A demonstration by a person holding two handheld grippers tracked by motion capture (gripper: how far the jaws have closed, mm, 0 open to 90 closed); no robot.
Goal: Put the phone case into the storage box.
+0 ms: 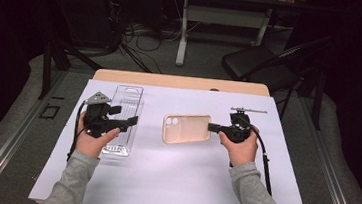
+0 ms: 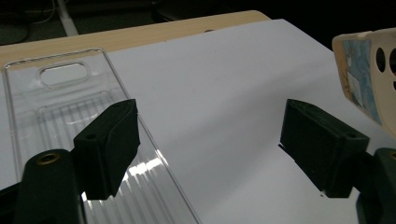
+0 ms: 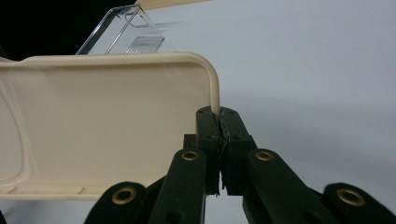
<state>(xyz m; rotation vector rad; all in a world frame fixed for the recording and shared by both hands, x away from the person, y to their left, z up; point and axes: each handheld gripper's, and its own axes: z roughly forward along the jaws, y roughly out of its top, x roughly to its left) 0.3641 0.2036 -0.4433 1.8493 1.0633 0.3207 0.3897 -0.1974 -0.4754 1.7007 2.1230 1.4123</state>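
A beige phone case (image 1: 186, 128) lies inner side up near the middle of the white table cover (image 1: 171, 181), its camera cut-out to the left. My right gripper (image 1: 211, 127) is shut on the case's right rim, and the right gripper view shows the jaws (image 3: 218, 116) pinching that rim of the case (image 3: 107, 126). A clear plastic packaging tray (image 1: 127, 108) lies lengthwise at the left. My left gripper (image 1: 128, 118) is open above it. In the left gripper view (image 2: 210, 121) one jaw hangs over the tray (image 2: 60, 107) and the other over bare cover. The case (image 2: 369, 74) shows at the right edge.
The wooden table edge (image 1: 181, 82) runs along the back. Behind it stand a black folding chair (image 1: 263, 64) and a desk leg (image 1: 183, 32), with cables on the floor. Bare white cover lies in front of both hands.
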